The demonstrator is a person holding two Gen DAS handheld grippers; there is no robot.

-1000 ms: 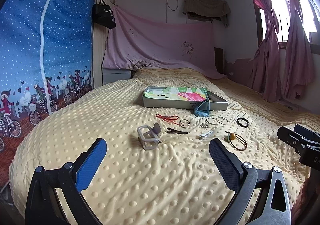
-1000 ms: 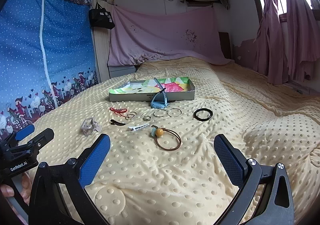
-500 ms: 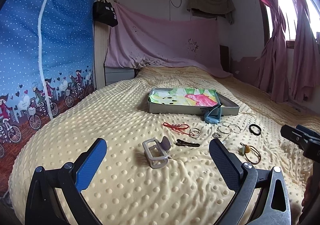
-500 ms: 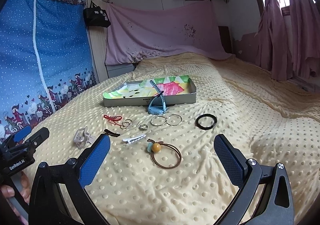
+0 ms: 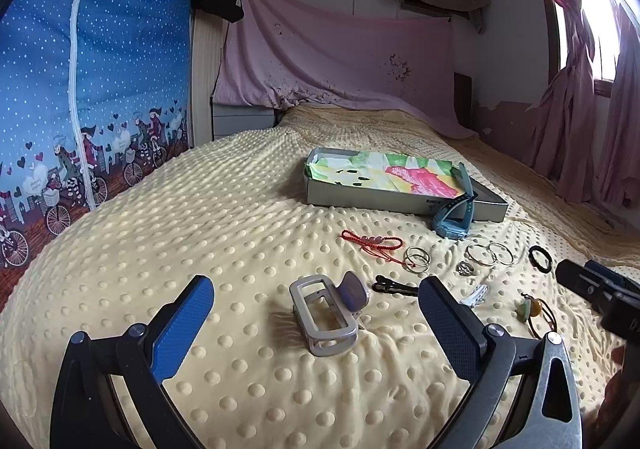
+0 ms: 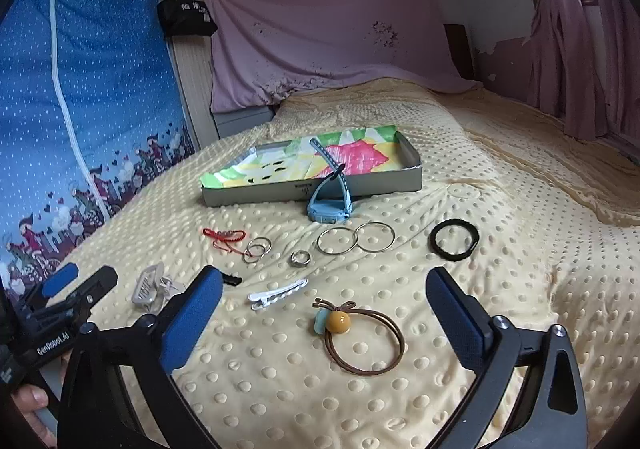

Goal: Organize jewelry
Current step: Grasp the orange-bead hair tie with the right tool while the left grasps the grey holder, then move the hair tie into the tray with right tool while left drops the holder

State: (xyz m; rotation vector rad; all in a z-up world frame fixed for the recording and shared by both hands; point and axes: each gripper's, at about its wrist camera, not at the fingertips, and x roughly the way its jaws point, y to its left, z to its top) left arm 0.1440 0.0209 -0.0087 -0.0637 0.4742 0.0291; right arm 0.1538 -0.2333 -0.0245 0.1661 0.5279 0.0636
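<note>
Jewelry lies on a yellow dotted blanket (image 5: 224, 217) in front of a shallow grey box (image 5: 360, 199) (image 6: 256, 195) with a colourful lining. My left gripper (image 5: 316, 321) is open, with a grey hair claw (image 5: 326, 313) on the blanket between its fingers. My right gripper (image 6: 324, 319) is open above a brown hair tie with an orange bead (image 6: 362, 333). Nearby lie a white clip (image 6: 276, 294), a red cord (image 6: 224, 236), rings (image 6: 258, 249), two hoops (image 6: 356, 237), a black band (image 6: 454, 239) and a blue watch (image 6: 330, 203).
A blue zip wardrobe (image 5: 80, 81) stands to the left of the bed. Pink cloth (image 5: 340, 61) hangs at the headboard and pink curtains (image 5: 580, 109) at the right. The other gripper shows at each view's edge (image 5: 600, 289) (image 6: 60, 301).
Both grippers have moved forward and lower over the blanket. The hair claw now sits between the left fingers and the brown hair tie between the right ones. Both stay open.
</note>
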